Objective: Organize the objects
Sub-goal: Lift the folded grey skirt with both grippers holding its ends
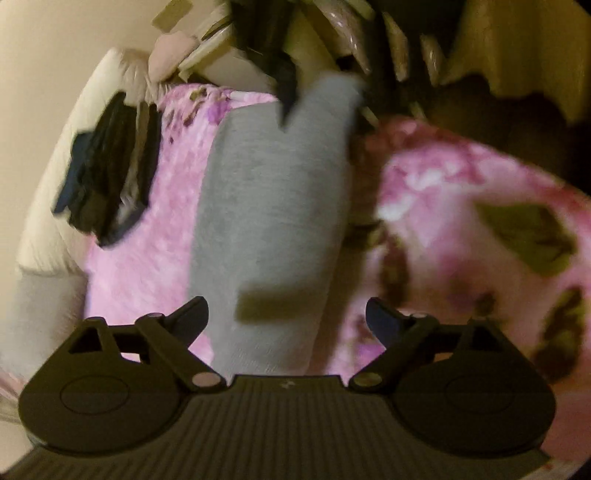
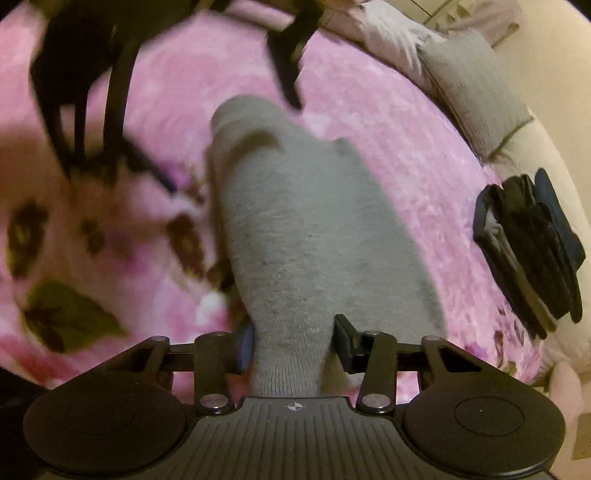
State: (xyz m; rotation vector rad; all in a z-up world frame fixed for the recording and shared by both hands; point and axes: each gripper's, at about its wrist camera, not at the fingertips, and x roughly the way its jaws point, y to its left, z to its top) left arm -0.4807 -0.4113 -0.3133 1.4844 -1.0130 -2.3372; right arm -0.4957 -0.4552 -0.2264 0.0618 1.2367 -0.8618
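A grey sock (image 2: 306, 236) lies stretched on a pink flowered blanket (image 2: 388, 122). My right gripper (image 2: 291, 343) is shut on one end of the sock, its cuff between the fingers. In the left wrist view the same grey sock (image 1: 269, 206) runs away from my left gripper (image 1: 286, 321), which is open with its fingers spread on either side of the near end, not gripping it. The right gripper's finger (image 1: 286, 92) shows at the sock's far end. The left gripper (image 2: 284, 62) shows blurred at the top of the right wrist view.
A pile of folded dark socks (image 1: 107, 170) lies at the blanket's edge, also in the right wrist view (image 2: 532, 243). A grey pillow (image 2: 476, 88) and cream bedding (image 1: 48, 206) border the blanket. Clutter of pale packages (image 1: 351, 29) stands beyond the bed.
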